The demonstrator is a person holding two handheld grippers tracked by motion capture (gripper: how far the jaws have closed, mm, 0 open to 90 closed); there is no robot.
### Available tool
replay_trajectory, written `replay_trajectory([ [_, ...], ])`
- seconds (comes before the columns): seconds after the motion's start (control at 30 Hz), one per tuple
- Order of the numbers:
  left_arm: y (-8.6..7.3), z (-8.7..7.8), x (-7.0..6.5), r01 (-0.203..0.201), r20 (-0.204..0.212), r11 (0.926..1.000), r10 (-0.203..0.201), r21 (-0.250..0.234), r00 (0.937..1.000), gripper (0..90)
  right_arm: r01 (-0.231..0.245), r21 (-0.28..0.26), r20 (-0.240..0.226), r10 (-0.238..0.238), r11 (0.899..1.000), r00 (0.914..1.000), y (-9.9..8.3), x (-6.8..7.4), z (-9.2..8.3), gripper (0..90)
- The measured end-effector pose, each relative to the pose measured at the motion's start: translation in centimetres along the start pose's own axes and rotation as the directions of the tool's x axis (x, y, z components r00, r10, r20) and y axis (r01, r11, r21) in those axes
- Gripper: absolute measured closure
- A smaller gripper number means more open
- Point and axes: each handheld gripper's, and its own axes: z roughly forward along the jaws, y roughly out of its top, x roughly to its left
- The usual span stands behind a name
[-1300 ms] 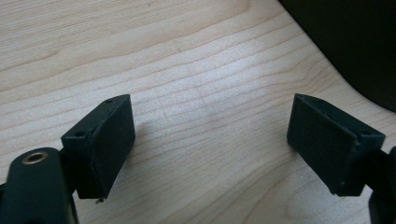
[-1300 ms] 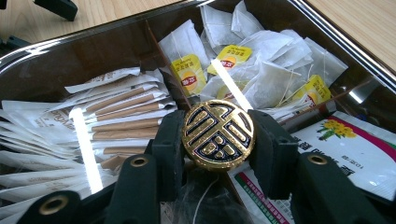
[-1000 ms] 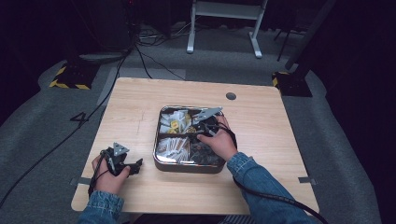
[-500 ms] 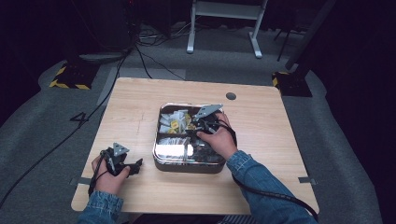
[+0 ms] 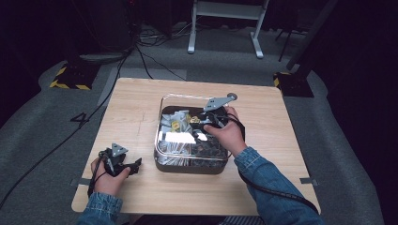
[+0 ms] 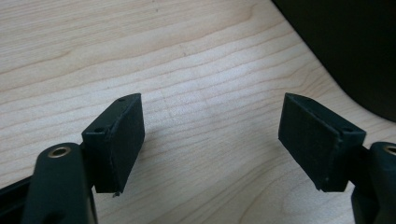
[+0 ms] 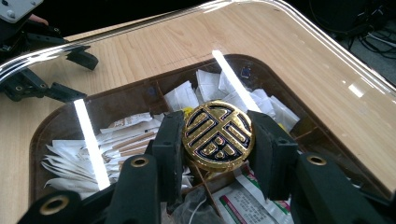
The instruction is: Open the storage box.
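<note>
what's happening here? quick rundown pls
A person works two handheld claws at a wooden table. The right claw is shut on a round gold-and-black coin and holds it above a clear divided tray of white sachets and packets. The left claw sits off to the side over bare tabletop, jaws apart with nothing between them, though they have just been closing a little.

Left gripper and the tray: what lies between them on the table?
Bare wood. In the high view, nothing sits between the left gripper and the tray.
</note>
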Motion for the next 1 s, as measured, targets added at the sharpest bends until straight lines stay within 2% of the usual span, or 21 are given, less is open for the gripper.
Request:
replay_trajectory([
  [0.07,0.1,-0.1,0.0,0.008,-0.001,1.0,-0.008,-0.003,1.0,23.7,-0.001,-0.007,0.001,0.001,1.0,1.0,0.1,-0.1,-0.5,58.4],
  [0.33,0.4,0.0,-0.1,-0.005,-0.012,0.9999,0.005,0.013,0.9999,25.1,-0.002,-0.025,0.011,0.002,1.0,0.9999,-0.2,-0.7,-2.9,58.4],
  [0.53,0.5,0.1,0.1,0.018,-0.011,0.9998,-0.018,0.006,0.9998,26.0,-0.003,-0.031,0.037,0.004,0.999,0.9993,-0.8,-1.7,-5.2,58.4],
  [0.63,0.5,0.2,0.3,0.024,-0.024,0.9997,-0.024,0.002,0.9994,26.8,0.0,-0.024,0.053,0.001,1.0,0.9986,-1.2,-2.2,-6.3,58.4],
  [0.8,0.4,-0.5,0.7,0.046,-0.055,0.9984,-0.047,-0.033,0.9974,29.3,0.008,0.003,0.083,-0.009,1.0,0.9965,-2.2,-3.2,-8.1,58.5],
  [0.9,0.2,-0.7,0.8,0.052,-0.063,0.9983,-0.053,-0.026,0.9966,29.2,-0.002,0.005,0.096,0.001,1.0,0.9954,-2.7,-3.9,-9.1,58.4],
  [1.0,0.1,-0.8,0.8,0.041,-0.067,0.999,-0.042,-0.017,0.9968,29.1,-0.014,0.005,0.107,0.014,1.0,0.9941,-3.3,-4.6,-10.0,58.4],
])
